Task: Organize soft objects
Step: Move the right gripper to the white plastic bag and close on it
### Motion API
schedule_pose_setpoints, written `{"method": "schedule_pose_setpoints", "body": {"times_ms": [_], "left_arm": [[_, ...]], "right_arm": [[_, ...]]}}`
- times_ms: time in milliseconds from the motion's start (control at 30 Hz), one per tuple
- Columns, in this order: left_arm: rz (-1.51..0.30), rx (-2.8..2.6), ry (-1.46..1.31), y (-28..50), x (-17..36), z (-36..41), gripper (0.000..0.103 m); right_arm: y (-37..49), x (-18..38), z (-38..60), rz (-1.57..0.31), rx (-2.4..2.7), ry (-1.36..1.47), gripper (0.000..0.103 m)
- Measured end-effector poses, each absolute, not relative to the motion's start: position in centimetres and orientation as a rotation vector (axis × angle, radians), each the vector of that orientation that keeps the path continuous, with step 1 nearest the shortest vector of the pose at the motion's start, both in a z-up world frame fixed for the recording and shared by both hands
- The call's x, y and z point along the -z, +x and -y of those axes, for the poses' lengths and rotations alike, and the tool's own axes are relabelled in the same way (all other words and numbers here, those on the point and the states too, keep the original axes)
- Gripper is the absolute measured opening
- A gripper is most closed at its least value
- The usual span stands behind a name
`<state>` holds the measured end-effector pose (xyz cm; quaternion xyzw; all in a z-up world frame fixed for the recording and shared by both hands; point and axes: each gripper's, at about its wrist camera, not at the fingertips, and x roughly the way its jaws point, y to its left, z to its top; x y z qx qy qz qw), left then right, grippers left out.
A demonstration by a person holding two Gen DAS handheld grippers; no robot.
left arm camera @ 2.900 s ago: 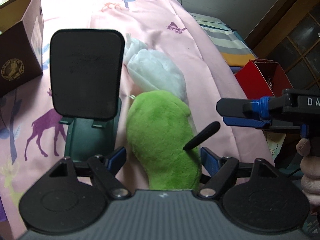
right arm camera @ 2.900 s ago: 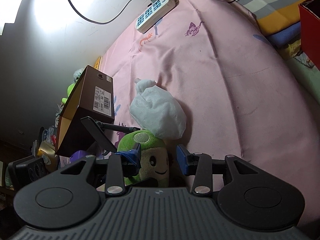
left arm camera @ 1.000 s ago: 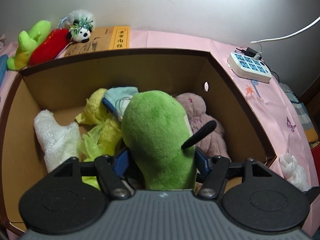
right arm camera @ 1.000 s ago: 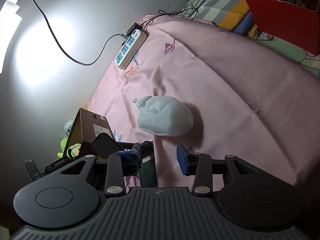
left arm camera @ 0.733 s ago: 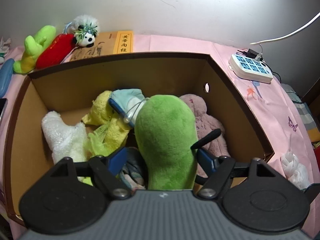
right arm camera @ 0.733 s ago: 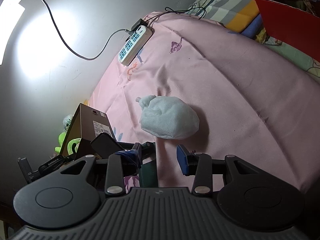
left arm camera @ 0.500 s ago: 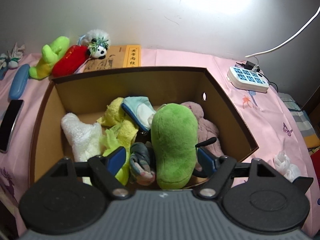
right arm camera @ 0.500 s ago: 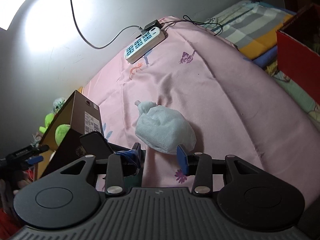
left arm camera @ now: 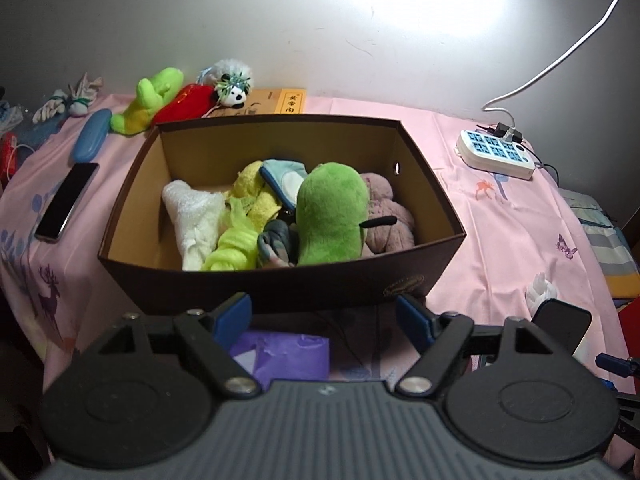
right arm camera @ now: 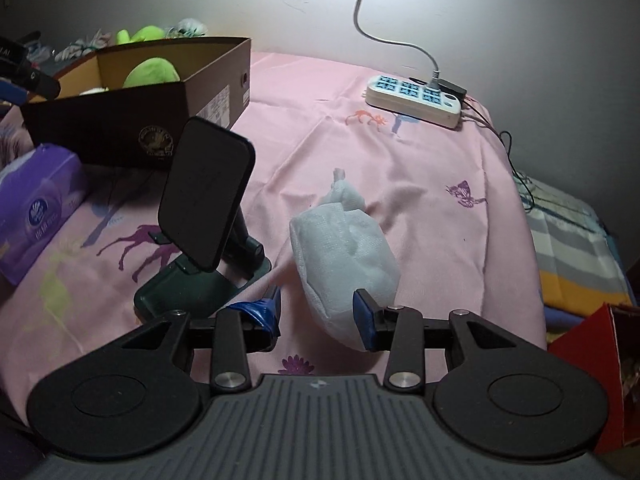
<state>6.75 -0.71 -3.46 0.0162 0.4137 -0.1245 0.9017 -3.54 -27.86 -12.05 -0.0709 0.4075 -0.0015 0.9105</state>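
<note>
Left tongs apart, empty, just short of the brown box holding the green plush. Right tongs apart around the white pouch on the pink bed.

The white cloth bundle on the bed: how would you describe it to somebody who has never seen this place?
On the pink bedsheet, right of the phone stand, the white cloth bundle lies between the open right gripper fingers. It is the only soft thing outside the brown box, with a twisted tip.
</note>
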Motion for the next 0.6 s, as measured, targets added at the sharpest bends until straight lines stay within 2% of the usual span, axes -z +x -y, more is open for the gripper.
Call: {"method": "schedule_pose_setpoints", "body": {"times_ms": [600], "left_arm": [[-0.964, 0.091, 0.14, 2.7, 5.8, 6.8, 0.079]], "right_arm": [[-3.8, 13.3, 26.8, -0.779, -0.124, -0.351, 0.023]]}}
